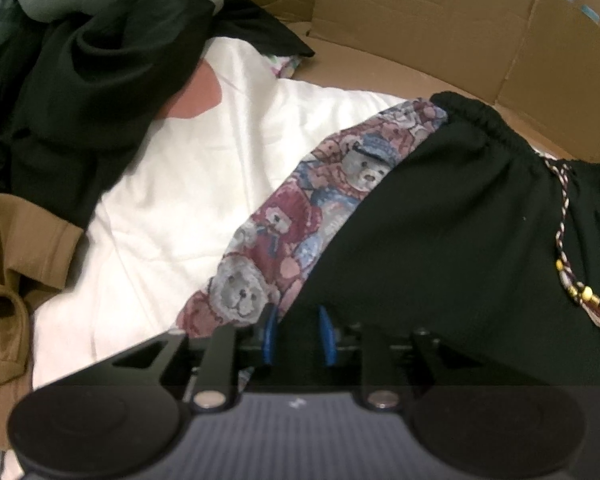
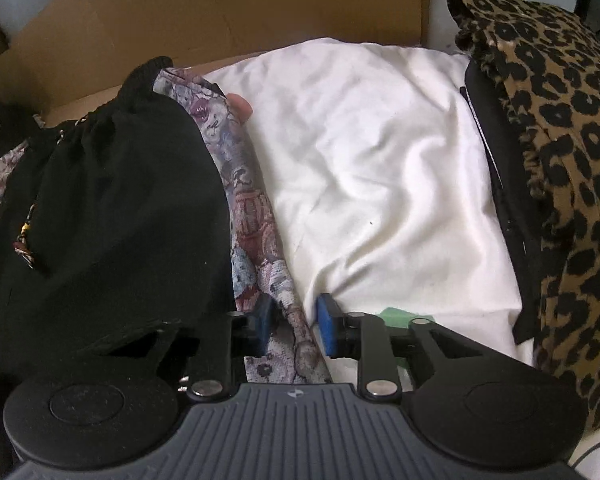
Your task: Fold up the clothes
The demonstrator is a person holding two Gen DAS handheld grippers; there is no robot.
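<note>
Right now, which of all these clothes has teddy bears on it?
The teddy-bear cloth, the strip lying between the black garment and the white sheet. The others are plain or, like the leopard-print one, spotted.

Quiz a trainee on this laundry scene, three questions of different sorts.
1. True or false: the black garment lies on top of the bear-print cloth.
2. What runs between the pads of the right tongs? A) bear-print cloth B) leopard cloth C) cardboard
3. In the left wrist view, what hangs from the black garment's waistband?

Key: 1 true; 2 A; 3 a braided cord with beads.
</note>
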